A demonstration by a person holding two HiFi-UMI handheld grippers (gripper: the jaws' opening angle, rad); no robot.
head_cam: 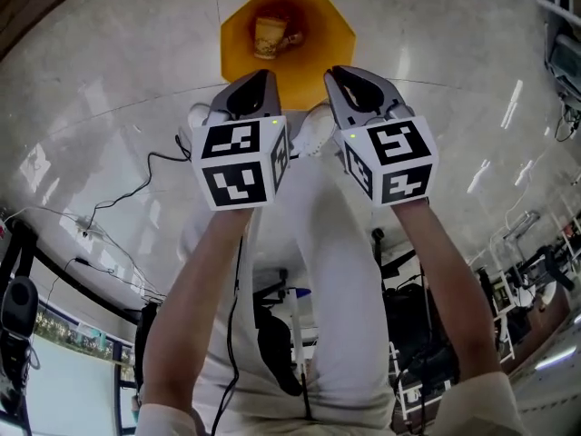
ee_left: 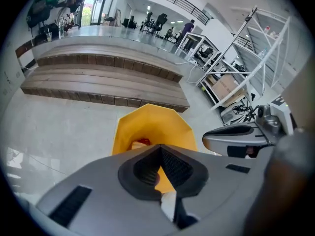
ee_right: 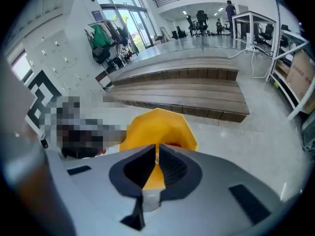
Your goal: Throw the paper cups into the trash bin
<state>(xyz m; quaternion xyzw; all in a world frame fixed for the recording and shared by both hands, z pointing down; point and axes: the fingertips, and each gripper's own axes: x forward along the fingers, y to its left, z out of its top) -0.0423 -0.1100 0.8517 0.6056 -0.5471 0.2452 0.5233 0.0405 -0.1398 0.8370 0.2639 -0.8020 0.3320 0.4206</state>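
One yellow trash bin [head_cam: 325, 48]. One paper cup [head_cam: 267, 36] clearly inside, maybe a second, can't tell. Two tongs: left tongs [head_cam: 258, 85], right tongs [head_cam: 352, 82].

The floor [head_cam: 109, 89] gleams: pale polished stone, glossy, throwing back the lights. The trash bin [head_cam: 318, 48] is smooth yellow plastic with a soft sheen, and the paper cup [head_cam: 269, 36] inside looks matt. Left tongs [ee_left: 160, 147] and right tongs [ee_right: 157, 149] wear matt grey plastic shells with black ribbed pads [ee_left: 174, 168] — and the steps [ee_left: 98, 77] are dull brown wood.
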